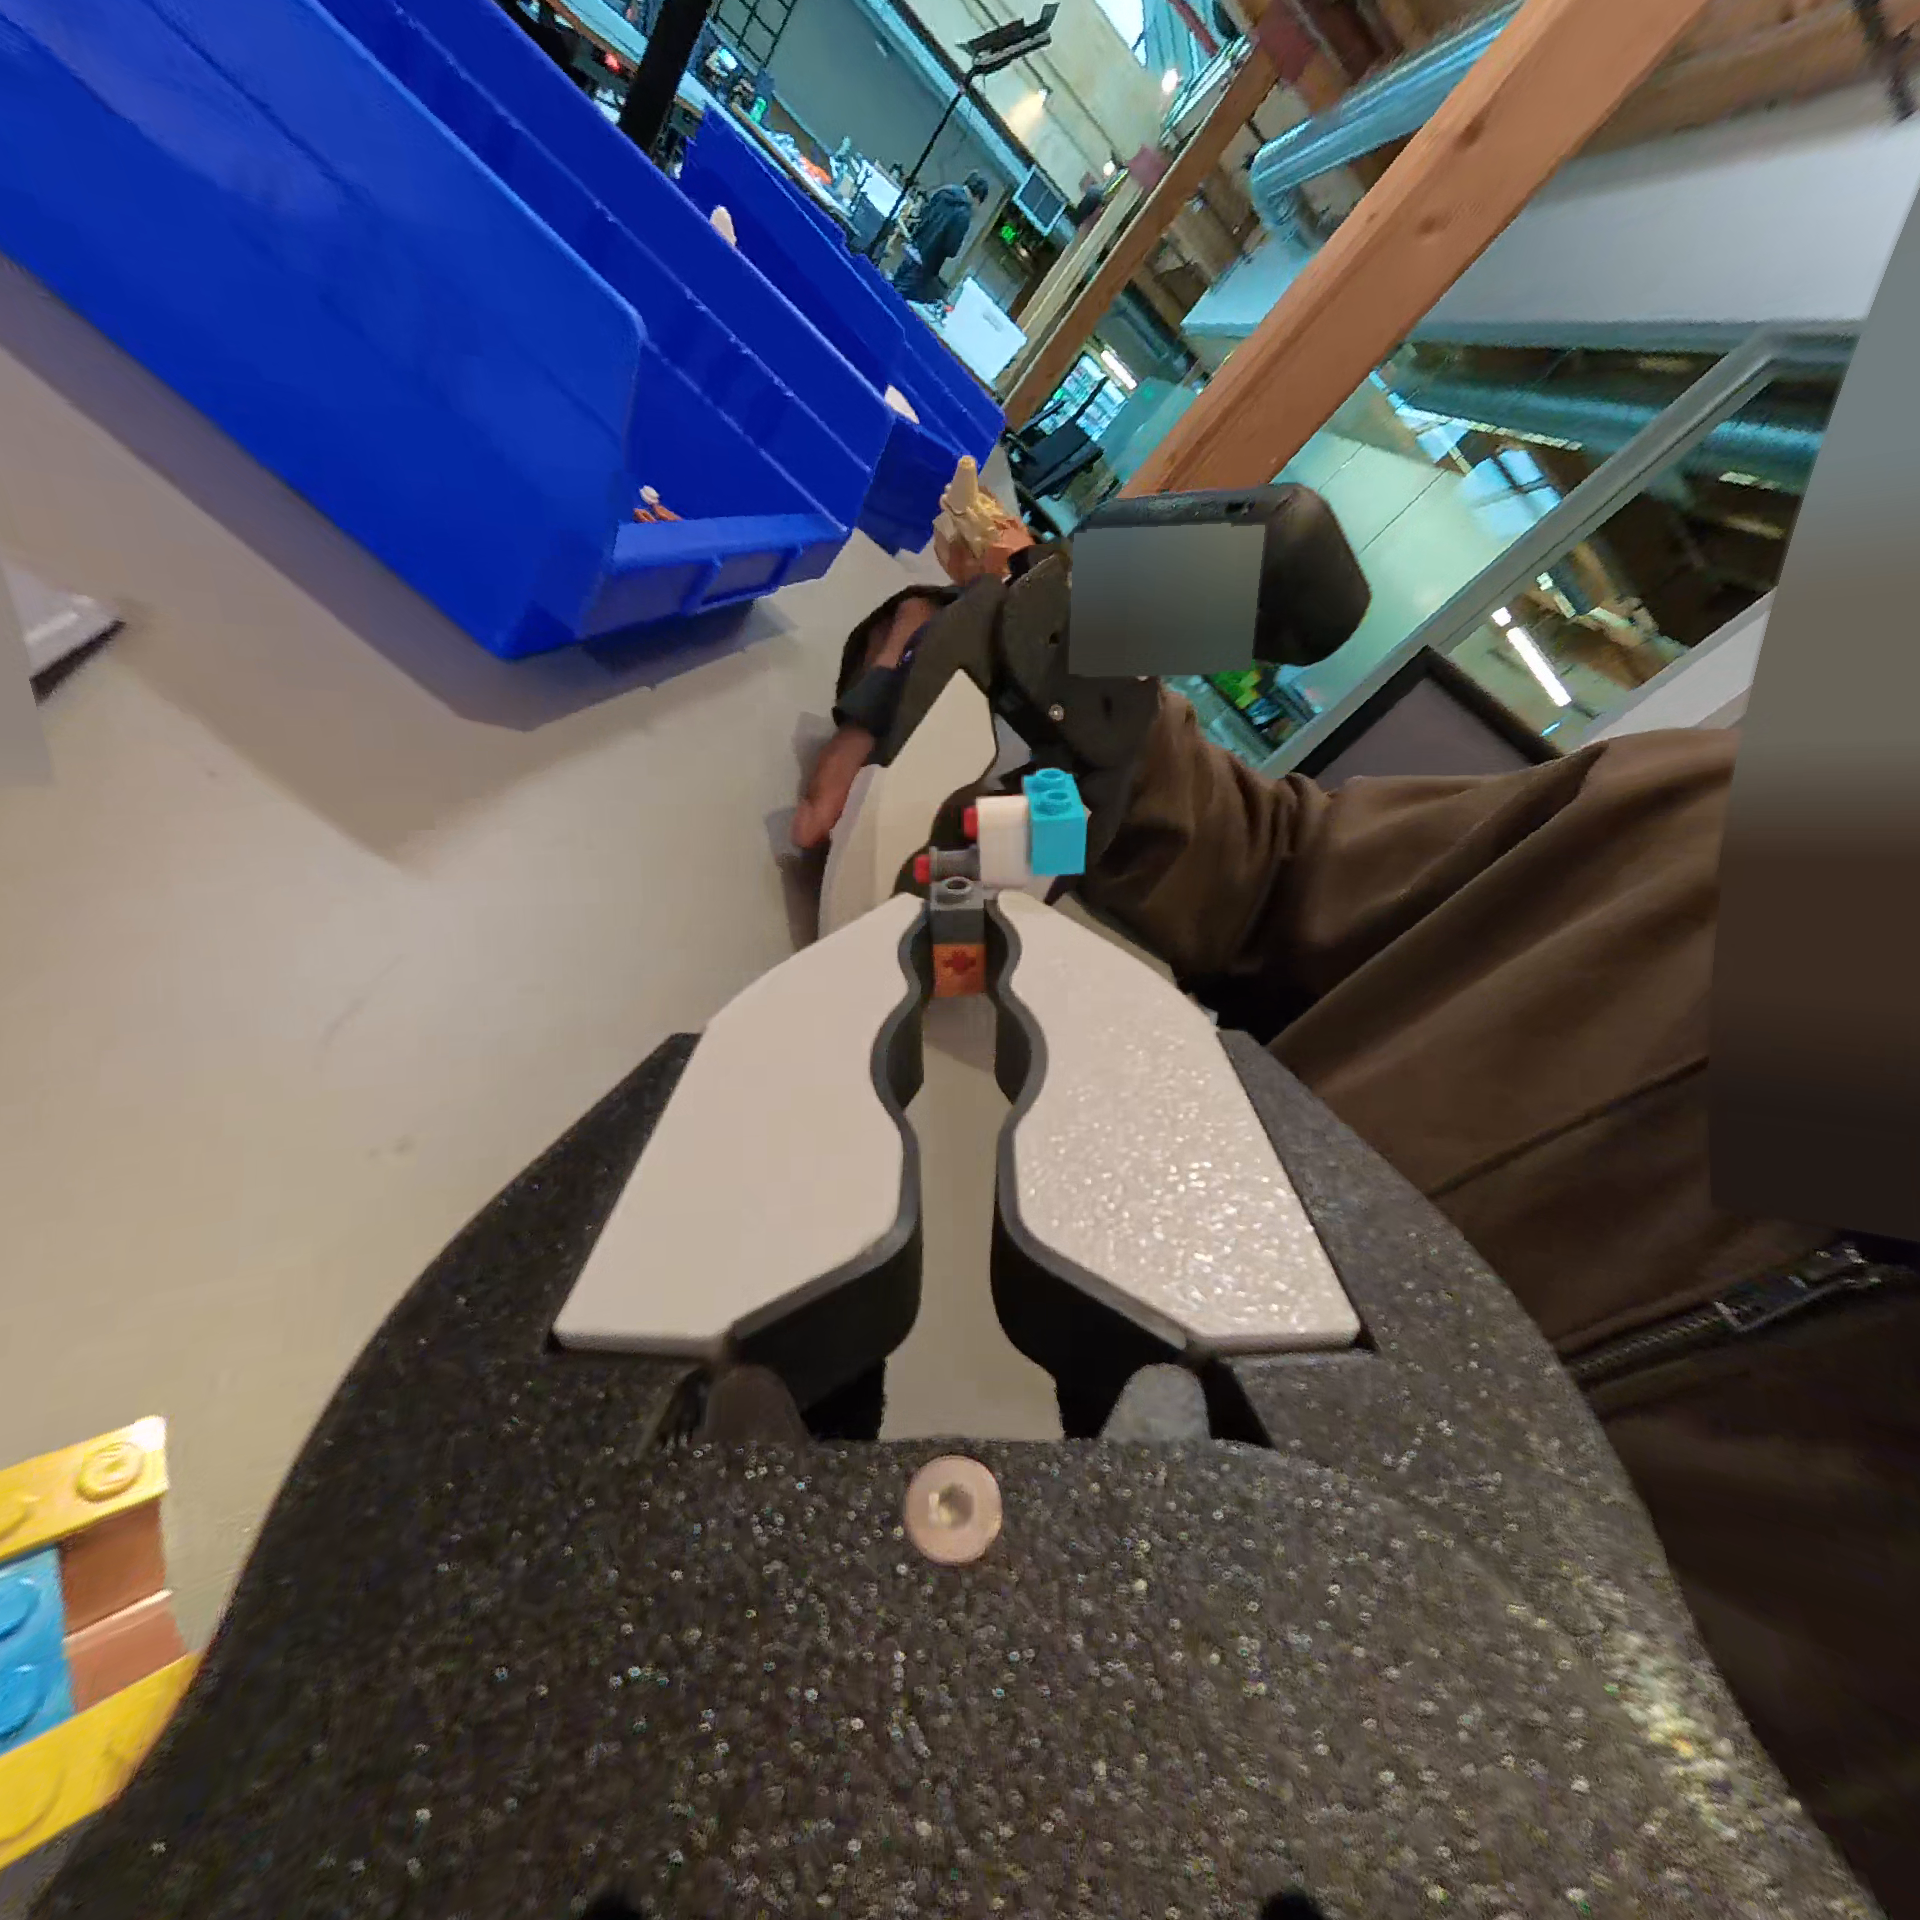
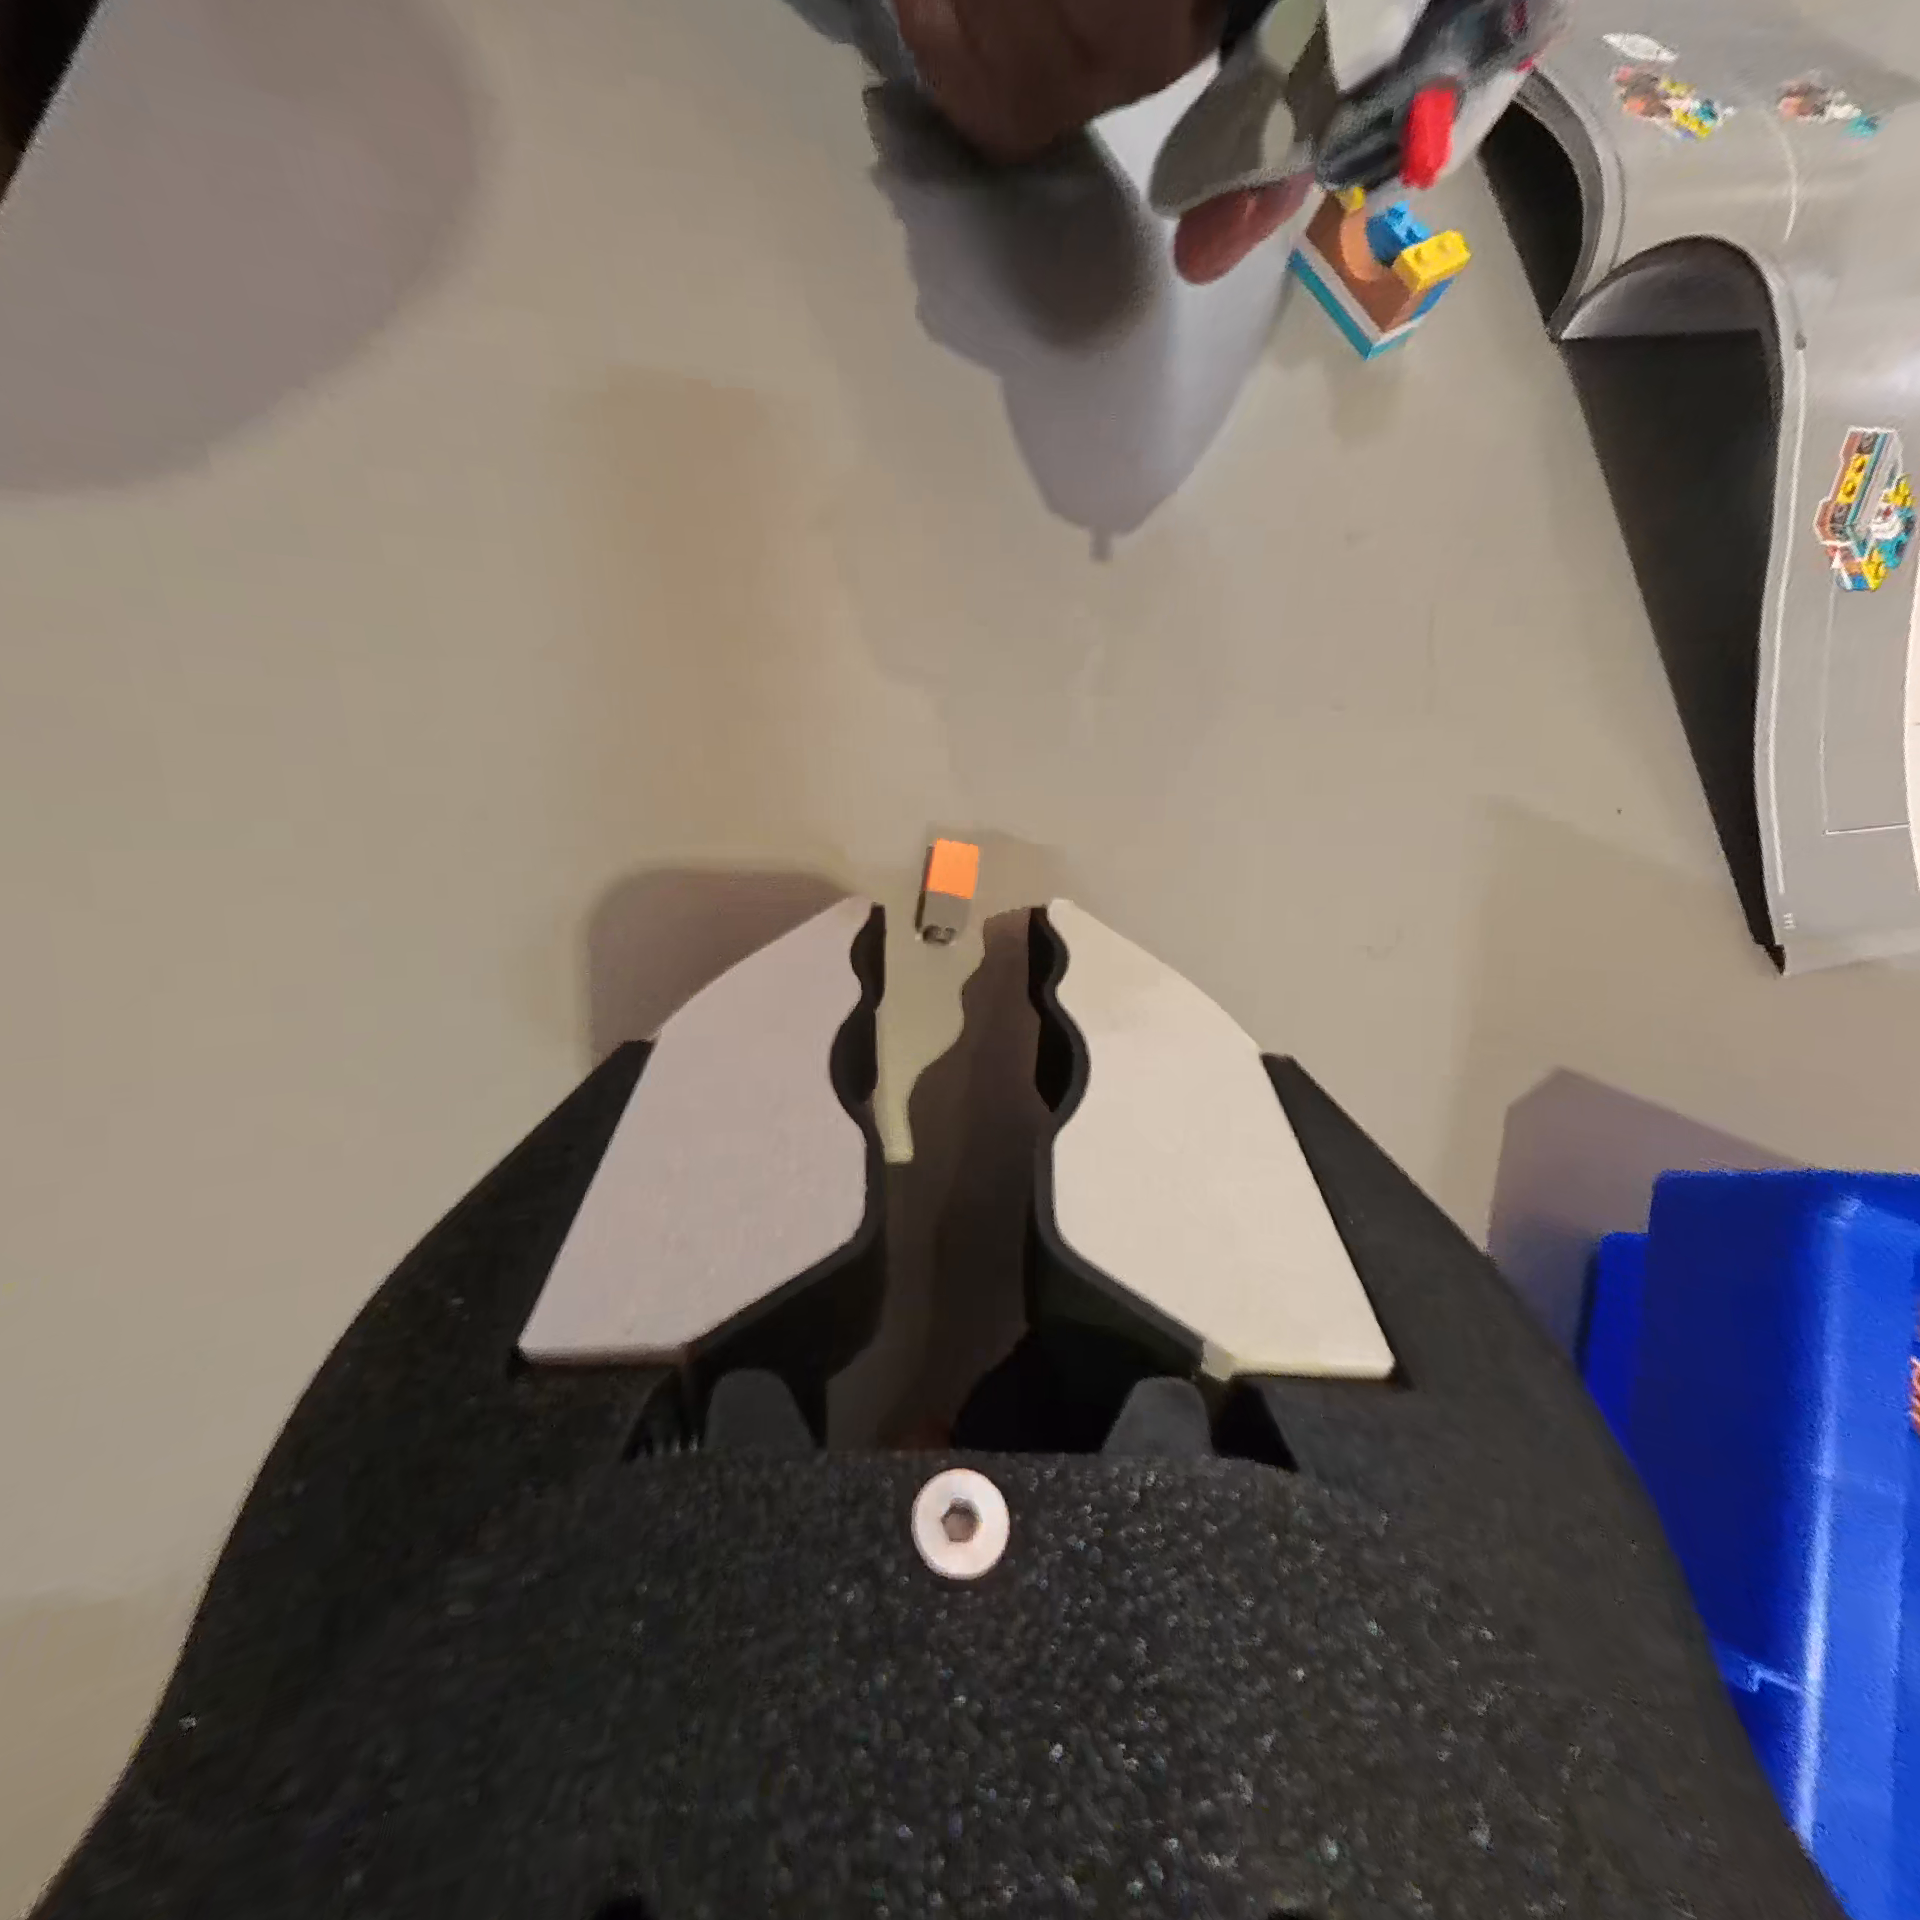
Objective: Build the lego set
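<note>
Premises: an industrial workshop or lab space. Evidence: exposed timber beams (image 1: 1382,239), a silver ventilation duct (image 1: 1382,114), glass partitions (image 1: 1538,499), and cluttered workbenches (image 1: 831,177) in the background. Blue plastic parts bins (image 1: 416,312) stand on a pale worktable (image 1: 260,935).

text: none legible | instruction booklet (image 2: 1829,623): printed pictures only | blue bins (image 1: 416,312): unmarked

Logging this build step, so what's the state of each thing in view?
Left hand-held gripper: shut on brick assembly
Right hand-held gripper: open
Orange brick: loose on the table
Partial build: standing on the table
Instruction booklet: lying open
</note>
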A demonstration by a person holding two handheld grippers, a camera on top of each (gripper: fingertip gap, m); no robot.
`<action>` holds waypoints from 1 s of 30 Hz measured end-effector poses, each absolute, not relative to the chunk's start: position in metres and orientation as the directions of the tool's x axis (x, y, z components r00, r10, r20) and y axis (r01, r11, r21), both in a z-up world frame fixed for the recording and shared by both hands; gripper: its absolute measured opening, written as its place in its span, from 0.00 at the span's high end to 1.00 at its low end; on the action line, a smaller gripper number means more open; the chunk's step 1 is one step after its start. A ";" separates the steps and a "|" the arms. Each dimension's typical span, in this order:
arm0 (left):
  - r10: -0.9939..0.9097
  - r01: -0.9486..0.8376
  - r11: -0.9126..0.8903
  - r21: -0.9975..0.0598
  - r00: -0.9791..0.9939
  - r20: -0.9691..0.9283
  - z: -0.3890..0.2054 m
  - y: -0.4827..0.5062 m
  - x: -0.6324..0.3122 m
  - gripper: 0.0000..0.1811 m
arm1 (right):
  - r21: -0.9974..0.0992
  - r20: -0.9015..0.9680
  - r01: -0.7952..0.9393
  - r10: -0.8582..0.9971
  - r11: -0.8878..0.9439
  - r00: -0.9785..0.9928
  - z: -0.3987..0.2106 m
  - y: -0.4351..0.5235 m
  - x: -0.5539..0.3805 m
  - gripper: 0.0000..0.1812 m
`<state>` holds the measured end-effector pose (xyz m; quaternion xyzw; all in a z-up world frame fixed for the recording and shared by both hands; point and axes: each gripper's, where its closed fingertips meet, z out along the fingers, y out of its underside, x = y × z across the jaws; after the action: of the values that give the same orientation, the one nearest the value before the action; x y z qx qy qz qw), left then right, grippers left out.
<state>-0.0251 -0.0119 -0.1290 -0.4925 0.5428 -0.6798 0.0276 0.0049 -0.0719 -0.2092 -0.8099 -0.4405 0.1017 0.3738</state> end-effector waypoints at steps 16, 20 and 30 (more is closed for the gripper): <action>-0.492 -0.523 -0.484 -0.701 -0.500 0.713 -0.125 -0.012 -0.024 0.95 | -0.684 0.172 0.566 0.652 -0.461 0.739 -0.210 -0.052 0.028 0.90; -0.532 -0.533 -0.456 -0.712 -0.478 0.699 -0.131 -0.012 -0.023 0.95 | -0.680 0.018 0.492 0.658 -0.544 0.753 -0.213 -0.064 0.021 0.90; -0.627 -0.550 -0.359 -0.755 -0.457 0.631 -0.143 -0.018 -0.022 0.95 | -0.676 -0.170 0.264 0.495 -0.688 0.852 -0.208 -0.055 0.012 0.85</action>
<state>-0.0219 -0.0182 -0.1430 -0.5200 0.5655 -0.6394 0.0301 0.0121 -0.0548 -0.2075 -0.9023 -0.2103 0.1723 0.3347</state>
